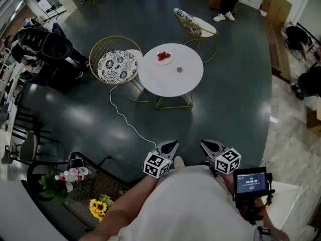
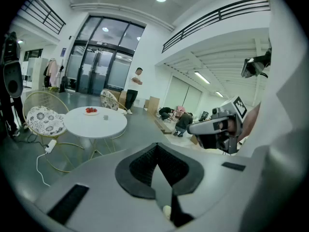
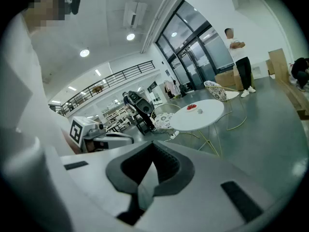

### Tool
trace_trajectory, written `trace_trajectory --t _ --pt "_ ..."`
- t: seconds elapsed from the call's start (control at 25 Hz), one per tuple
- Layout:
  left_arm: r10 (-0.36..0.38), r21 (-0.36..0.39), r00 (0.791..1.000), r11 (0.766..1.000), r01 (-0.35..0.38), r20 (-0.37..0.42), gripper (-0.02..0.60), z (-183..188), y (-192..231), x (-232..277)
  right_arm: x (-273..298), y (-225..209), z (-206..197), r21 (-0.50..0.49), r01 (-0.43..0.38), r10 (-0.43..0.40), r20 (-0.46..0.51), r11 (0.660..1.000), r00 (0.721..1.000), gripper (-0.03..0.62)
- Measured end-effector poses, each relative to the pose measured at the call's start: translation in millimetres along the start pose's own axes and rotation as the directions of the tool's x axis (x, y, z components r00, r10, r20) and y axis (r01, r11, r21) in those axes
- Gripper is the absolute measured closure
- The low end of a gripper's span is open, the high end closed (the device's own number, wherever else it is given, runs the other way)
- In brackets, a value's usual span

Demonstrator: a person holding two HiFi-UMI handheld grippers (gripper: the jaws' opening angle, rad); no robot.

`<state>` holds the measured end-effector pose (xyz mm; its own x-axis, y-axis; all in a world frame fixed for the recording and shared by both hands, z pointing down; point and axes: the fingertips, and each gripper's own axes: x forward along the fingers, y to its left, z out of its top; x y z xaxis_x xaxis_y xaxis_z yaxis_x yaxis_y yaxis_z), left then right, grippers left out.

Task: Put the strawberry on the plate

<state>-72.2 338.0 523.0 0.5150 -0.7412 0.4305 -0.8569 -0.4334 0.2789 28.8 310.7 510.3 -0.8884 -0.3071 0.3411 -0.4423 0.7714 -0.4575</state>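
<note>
**Two shut, empty grippers, well short of the table**

The person holds two grippers low in front of them. The left gripper (image 1: pixel 169 145) and the right gripper (image 1: pixel 210 146) sit side by side and a little apart. Each has its jaws pressed together on nothing.

Both point toward one round white table (image 1: pixel 185 87), well apart from them across the dark floor. One plate (image 1: pixel 168 62) sits near the table's far edge with red strawberries (image 1: pixel 163 55) on it. There may be two or three, but they are too small to count surely. One small grey object (image 1: pixel 179 70) lies near the plate, toward the table's middle.

There are two wire chairs. A cushioned chair (image 1: pixel 116 64) stands just beside the table on the left, and a second chair (image 1: pixel 193 24) stands behind it. One white cable (image 1: pixel 125 119) trails over the floor.

Only the head view shows the flowers (image 1: pixel 99 205), the bottles (image 1: pixel 74 174) and a small screen (image 1: pixel 250 181) at the person's right. It cuts the standing person (image 1: pixel 228 1) off at the legs, while both gripper views show that person whole. Each gripper view also catches the other gripper from the side. Only the left gripper view shows two crouching people (image 2: pixel 179 120) beyond the table.
</note>
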Motion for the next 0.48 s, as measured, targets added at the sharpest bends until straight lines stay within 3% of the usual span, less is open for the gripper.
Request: trace_trajectory --t 0.24,0.48 --pt "-0.019 0.016 1.0 1.0 0.019 0.003 0.574 1 -49 13 -59 -6 -8 0.019 0.033 -0.034 0.069 0.999 0.997 0.586" --pt "-0.02 0.017 1.0 1.0 0.02 0.009 0.574 4 -108 35 -112 -12 -20 -0.001 0.024 -0.024 0.051 1.0 0.998 0.586"
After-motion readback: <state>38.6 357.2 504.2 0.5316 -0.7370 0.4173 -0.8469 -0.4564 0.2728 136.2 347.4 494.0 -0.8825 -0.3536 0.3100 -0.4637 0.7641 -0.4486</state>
